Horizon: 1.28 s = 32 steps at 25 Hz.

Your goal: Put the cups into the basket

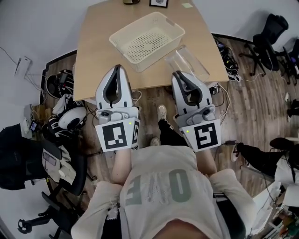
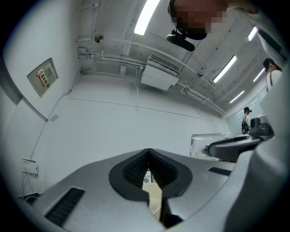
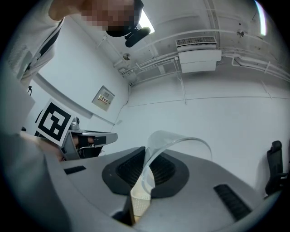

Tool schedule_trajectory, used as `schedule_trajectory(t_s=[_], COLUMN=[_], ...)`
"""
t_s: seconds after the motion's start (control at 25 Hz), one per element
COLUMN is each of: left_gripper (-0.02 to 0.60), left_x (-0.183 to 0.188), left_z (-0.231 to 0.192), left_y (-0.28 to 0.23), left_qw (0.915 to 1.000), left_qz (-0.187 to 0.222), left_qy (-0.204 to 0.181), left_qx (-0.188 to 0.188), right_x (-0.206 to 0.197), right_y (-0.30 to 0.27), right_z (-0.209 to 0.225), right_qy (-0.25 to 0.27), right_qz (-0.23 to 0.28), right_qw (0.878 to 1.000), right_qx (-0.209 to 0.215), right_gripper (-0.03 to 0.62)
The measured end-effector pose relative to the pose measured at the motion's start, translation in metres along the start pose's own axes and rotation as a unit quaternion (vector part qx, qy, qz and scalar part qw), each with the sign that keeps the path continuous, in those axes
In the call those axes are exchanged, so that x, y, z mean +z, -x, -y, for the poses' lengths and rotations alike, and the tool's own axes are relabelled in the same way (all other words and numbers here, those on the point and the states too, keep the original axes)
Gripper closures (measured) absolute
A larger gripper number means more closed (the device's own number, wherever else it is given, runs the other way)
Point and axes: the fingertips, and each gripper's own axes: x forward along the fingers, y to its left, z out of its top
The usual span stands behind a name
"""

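A cream perforated basket [image 1: 147, 39] stands empty on the wooden table [image 1: 93, 56]. My right gripper [image 1: 180, 74] hovers over the table's near right edge, shut on the wall of a clear plastic cup [image 1: 188, 63] that sticks out ahead of it, just right of the basket. In the right gripper view the clear cup [image 3: 177, 141] curves up from between the pads of the right gripper [image 3: 145, 159]. My left gripper [image 1: 117, 68] is shut with nothing in it, its tip beside the basket's near corner. In the left gripper view the left gripper [image 2: 148, 155] points at a white wall, with the cup [image 2: 206, 144] off to its right.
A small framed picture [image 1: 159, 3] and a green note [image 1: 187, 5] lie at the table's far edge. Below the table are wood floor, cables and white gear [image 1: 70, 119] at the left. Black office chairs [image 1: 268, 39] stand at the right.
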Motion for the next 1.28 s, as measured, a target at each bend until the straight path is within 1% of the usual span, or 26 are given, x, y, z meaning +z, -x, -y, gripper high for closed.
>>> schedule_trajectory(t_s=[0.16,0.28,0.48,0.64,0.84,1.0,1.12,1.28], left_gripper=[0.574,0.574,0.574,0.574,0.574,0.574,0.574,0.574], left_x=[-0.009,-0.014,-0.028,-0.040,-0.051,-0.059,-0.064,-0.067], left_z=[-0.012,-0.016,-0.024,-0.036,-0.041,-0.049,-0.060,-0.067], left_y=[-0.048,-0.091,-0.155,-0.196,-0.233,-0.257,-0.272,-0.289], left_qw=[0.9999,0.9997,0.9990,0.9983,0.9975,0.9973,0.9972,0.9975], left_qz=[0.004,0.009,0.000,0.001,0.000,-0.005,-0.009,-0.004], left_qy=[-0.006,-0.006,-0.023,-0.029,-0.027,-0.038,-0.037,-0.032], left_qx=[0.011,0.023,0.039,0.051,0.065,0.063,0.064,0.062], right_x=[-0.010,-0.018,-0.036,-0.051,-0.066,-0.077,-0.084,-0.090], right_y=[-0.043,-0.076,-0.132,-0.172,-0.205,-0.230,-0.245,-0.261], right_z=[0.028,0.058,0.102,0.125,0.148,0.158,0.159,0.166], right_qy=[0.002,0.005,0.005,0.005,0.009,0.006,-0.004,0.000], right_qz=[0.007,0.010,0.009,0.012,0.004,0.002,-0.007,-0.015], right_qw=[1.000,1.000,0.999,0.998,0.997,0.997,0.997,0.996], right_qx=[0.014,0.025,0.046,0.055,0.079,0.078,0.080,0.086], right_gripper=[0.572,0.572,0.572,0.572,0.572,0.572,0.572,0.572])
